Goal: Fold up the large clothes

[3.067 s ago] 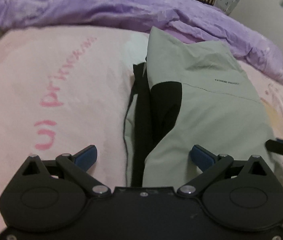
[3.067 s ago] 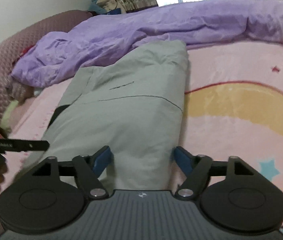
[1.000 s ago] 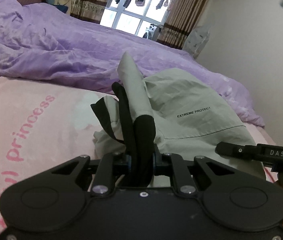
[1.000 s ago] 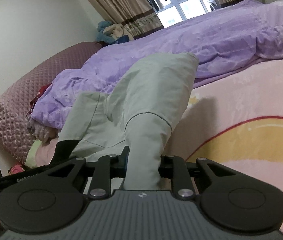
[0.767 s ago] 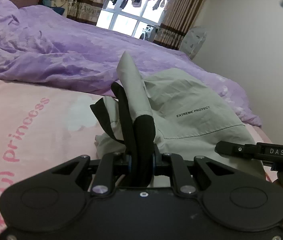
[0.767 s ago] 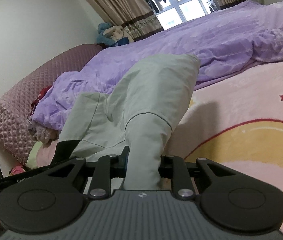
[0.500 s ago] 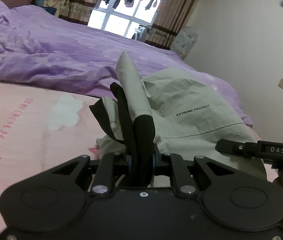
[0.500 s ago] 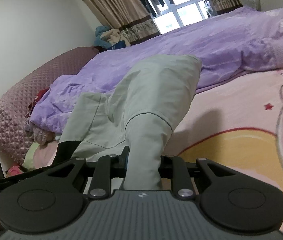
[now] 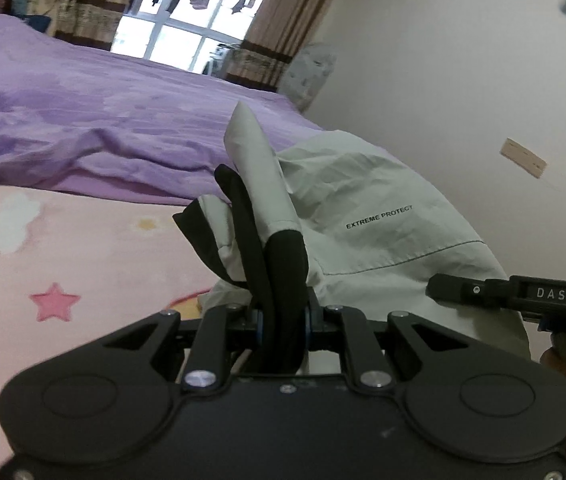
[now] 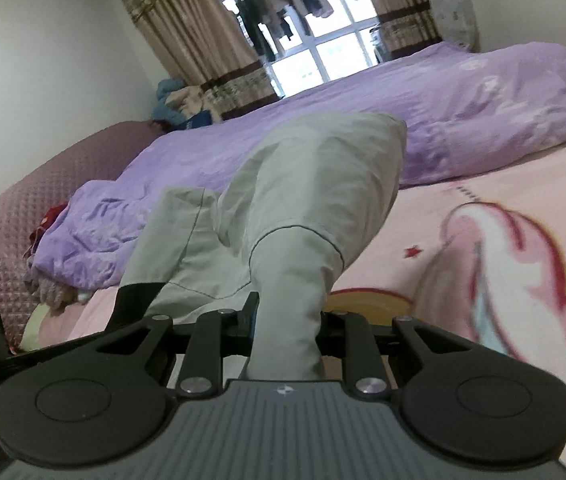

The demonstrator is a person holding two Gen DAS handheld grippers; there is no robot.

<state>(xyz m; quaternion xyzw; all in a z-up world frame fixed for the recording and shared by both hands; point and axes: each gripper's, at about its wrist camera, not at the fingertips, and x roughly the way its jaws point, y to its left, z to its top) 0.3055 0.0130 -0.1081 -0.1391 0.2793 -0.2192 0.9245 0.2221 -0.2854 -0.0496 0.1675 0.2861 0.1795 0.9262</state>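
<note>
A pale grey-green jacket with a black lining and the print EXTREME PROTECT hangs lifted over the pink bed. My left gripper is shut on a bunched fold of it, black lining and grey cloth together. In the right wrist view the same jacket rises from my right gripper, which is shut on a thick grey fold. The right gripper's black body shows at the right edge of the left wrist view, with a hand below it.
A pink printed blanket covers the bed beneath the jacket. A rumpled purple duvet lies across the far side. A quilted mauve headboard stands at the left, a curtained window behind, and a white wall at the right.
Both grippers have carried the held jacket sideways over the bed and slightly up; the blanket print beneath has slid past. Both grips are unchanged since a second ago.
</note>
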